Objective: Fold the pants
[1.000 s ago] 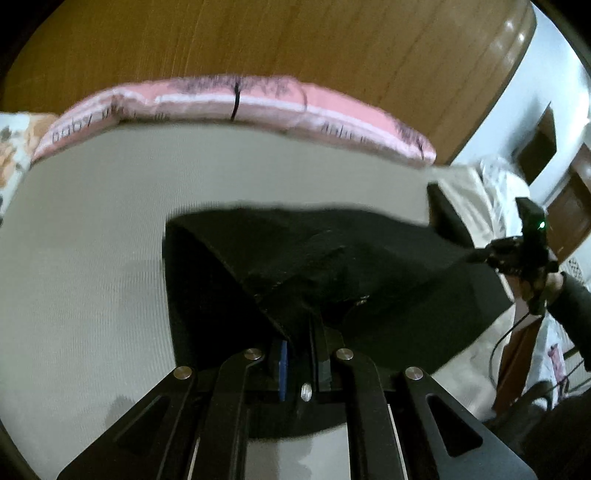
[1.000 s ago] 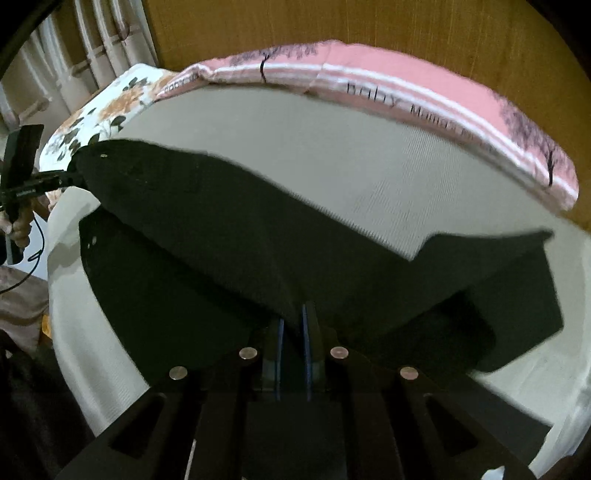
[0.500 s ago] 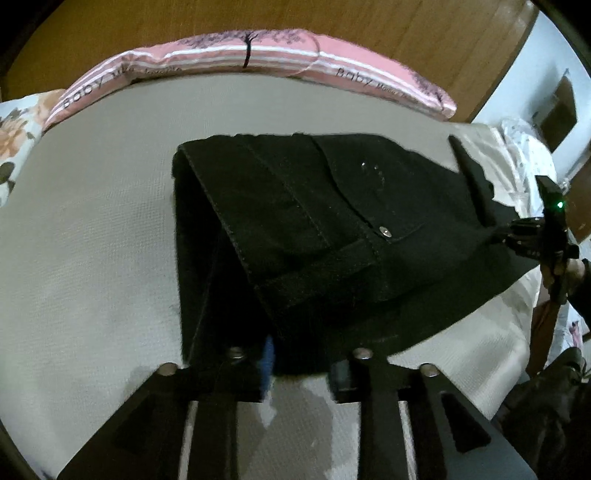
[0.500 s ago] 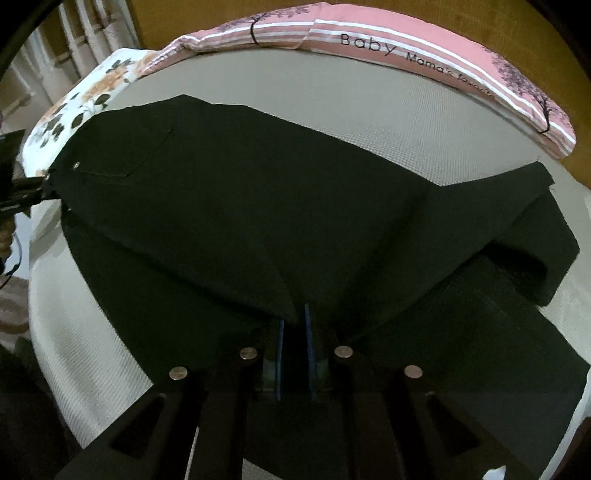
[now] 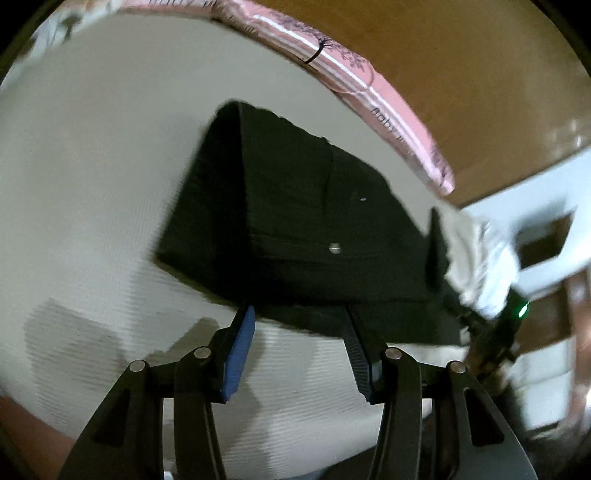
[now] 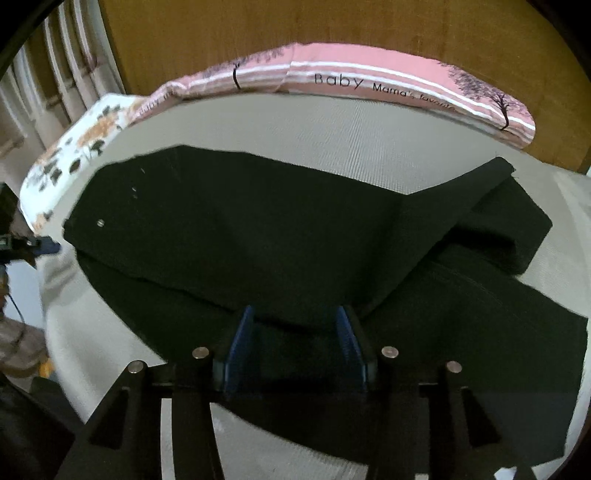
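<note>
Black pants (image 5: 295,221) lie folded over on a beige bed cover (image 5: 92,184). In the left wrist view my left gripper (image 5: 297,321) is open, its tips at the near edge of the waist end with nothing between them. In the right wrist view the pants (image 6: 277,240) stretch across the bed, with a leg end doubled over at the right. My right gripper (image 6: 293,317) is open over the near edge of the cloth. The right gripper also shows in the left wrist view (image 5: 495,332), and the left gripper at the left edge of the right wrist view (image 6: 22,247).
A pink printed pillow (image 6: 369,85) lies along the wooden headboard (image 6: 295,29) at the back. A floral pillow (image 6: 74,147) sits at the back left. A white wall and dark furniture (image 5: 535,240) stand beyond the bed's right side.
Both grippers lowered the lifted pants layer onto the bed, then opened and let go. The left gripper has pulled back and turned.
</note>
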Available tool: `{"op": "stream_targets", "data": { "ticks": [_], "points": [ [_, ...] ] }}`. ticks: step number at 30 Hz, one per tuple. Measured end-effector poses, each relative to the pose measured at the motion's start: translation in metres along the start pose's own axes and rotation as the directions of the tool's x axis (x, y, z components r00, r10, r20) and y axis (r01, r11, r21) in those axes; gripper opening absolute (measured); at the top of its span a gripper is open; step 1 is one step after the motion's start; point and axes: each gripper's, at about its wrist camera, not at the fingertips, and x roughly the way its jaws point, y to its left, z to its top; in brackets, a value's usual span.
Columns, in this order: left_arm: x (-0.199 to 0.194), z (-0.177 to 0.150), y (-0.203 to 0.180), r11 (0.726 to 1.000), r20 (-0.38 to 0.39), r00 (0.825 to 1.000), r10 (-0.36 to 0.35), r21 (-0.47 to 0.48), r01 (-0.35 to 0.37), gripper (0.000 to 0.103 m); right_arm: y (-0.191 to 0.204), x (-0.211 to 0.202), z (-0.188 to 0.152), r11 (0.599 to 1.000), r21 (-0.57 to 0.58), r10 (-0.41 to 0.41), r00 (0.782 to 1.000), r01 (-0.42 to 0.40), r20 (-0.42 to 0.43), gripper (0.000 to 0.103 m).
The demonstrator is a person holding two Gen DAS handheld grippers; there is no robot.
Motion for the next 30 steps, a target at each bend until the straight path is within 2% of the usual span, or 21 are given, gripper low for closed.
{"op": "stream_targets", "data": {
  "ticks": [3, 9, 12, 13, 16, 21, 26, 28, 30],
  "points": [
    [0.019, -0.001, 0.005, 0.990, 0.010, 0.996, -0.087, -0.110, 0.088, 0.050, -0.005, -0.008, -0.006, 0.998, 0.058, 0.002, 1.000, -0.003, 0.020, 0.045],
    [0.039, 0.002, 0.009, 0.971, 0.079, 0.993, -0.083, -0.217, 0.098, 0.050, -0.028, -0.016, -0.022, 0.983, 0.180, -0.026, 0.999, 0.019, 0.037, 0.045],
    [0.041, 0.003, 0.008, 0.972, 0.108, 0.991, -0.074, -0.215, 0.096, 0.037, -0.042, -0.015, -0.025, 0.971, 0.239, -0.033, 0.999, 0.022, 0.040, 0.046],
    [0.041, 0.003, 0.007, 0.975, 0.113, 0.992, -0.061, -0.208, 0.083, 0.028, -0.047, -0.014, -0.024, 0.964, 0.265, -0.028, 0.999, 0.016, 0.043, 0.046],
    [0.042, 0.001, 0.009, 0.978, 0.122, 0.992, -0.040, -0.199, 0.064, 0.023, -0.059, -0.003, -0.018, 0.943, 0.332, -0.004, 0.999, -0.012, 0.049, 0.047],
    [0.043, -0.003, 0.013, 0.981, 0.124, 0.992, -0.017, -0.190, 0.041, 0.021, -0.077, 0.020, -0.001, 0.900, 0.434, 0.008, 0.998, -0.032, 0.056, 0.047],
    [0.044, -0.002, 0.016, 0.983, 0.117, 0.993, 0.001, -0.180, 0.020, 0.021, -0.104, 0.030, 0.021, 0.829, 0.553, 0.037, 0.995, -0.084, 0.095, 0.046],
    [0.044, -0.001, 0.016, 0.985, 0.112, 0.994, 0.006, -0.174, 0.014, 0.021, -0.113, 0.031, 0.032, 0.810, 0.580, 0.035, 0.994, -0.089, 0.104, 0.042],
    [0.044, 0.000, 0.015, 0.986, 0.110, 0.994, 0.014, -0.166, 0.005, 0.021, -0.121, 0.032, 0.042, 0.793, 0.601, 0.038, 0.993, -0.100, 0.114, 0.034]
  ]
}}
